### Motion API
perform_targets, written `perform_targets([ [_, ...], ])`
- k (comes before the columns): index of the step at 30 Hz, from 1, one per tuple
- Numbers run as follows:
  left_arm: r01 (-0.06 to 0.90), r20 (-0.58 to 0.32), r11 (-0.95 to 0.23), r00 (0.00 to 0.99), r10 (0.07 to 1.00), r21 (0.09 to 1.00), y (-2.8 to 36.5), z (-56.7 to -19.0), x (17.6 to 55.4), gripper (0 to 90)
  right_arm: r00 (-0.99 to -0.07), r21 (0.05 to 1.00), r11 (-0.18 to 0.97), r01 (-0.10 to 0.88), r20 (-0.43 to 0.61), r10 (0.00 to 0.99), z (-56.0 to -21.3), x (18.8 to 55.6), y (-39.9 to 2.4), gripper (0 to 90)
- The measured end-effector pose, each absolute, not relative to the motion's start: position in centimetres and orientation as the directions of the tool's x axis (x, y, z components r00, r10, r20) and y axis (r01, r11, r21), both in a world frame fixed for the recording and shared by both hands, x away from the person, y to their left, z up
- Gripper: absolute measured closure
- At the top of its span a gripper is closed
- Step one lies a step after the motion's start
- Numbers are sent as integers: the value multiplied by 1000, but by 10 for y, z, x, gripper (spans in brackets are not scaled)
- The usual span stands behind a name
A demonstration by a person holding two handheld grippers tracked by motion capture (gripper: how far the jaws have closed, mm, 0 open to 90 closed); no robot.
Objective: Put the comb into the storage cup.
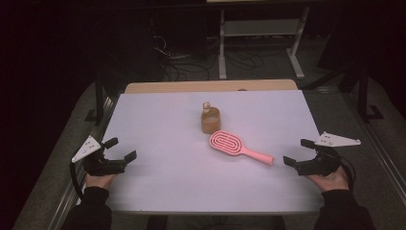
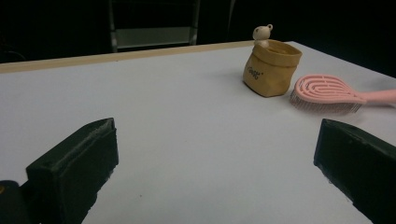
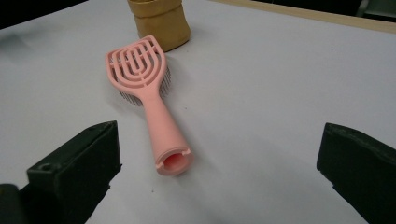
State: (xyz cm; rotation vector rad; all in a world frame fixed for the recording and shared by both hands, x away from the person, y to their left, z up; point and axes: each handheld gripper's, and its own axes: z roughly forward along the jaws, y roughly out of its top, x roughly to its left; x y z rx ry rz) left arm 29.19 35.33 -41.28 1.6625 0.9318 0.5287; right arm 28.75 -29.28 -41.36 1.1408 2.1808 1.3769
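Observation:
A pink hairbrush (image 1: 237,146) lies bristles down near the middle of the white table (image 1: 158,182), handle pointing right toward my right gripper (image 1: 299,152). Just behind it stands a small tan paper-like pouch (image 1: 210,120) with a little bear figure (image 1: 206,106) at its rim. My right gripper is open, a short way off the handle's end (image 3: 173,163). At the table's left, my left gripper (image 1: 120,149) is open and holds nothing. From it I see the pouch (image 2: 272,68) and the hairbrush (image 2: 327,92) far off to the right.
A wooden strip (image 1: 210,86) runs along the table's far edge. Beyond it, on the dark floor, are cables (image 1: 184,64) and a white metal frame (image 1: 261,38). Dark stand legs (image 1: 98,98) rise at both sides of the table.

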Motion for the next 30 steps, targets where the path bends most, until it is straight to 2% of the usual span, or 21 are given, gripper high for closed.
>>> perform_targets([
  [15,320,-122,-96,596,794,943,352,-414,293,0,-616,864,190,465,162,771,-412,285,-296,0],
  [30,332,-127,-100,596,793,938,349,-417,293,0,-645,824,269,499,145,750,-408,293,-285,0],
])
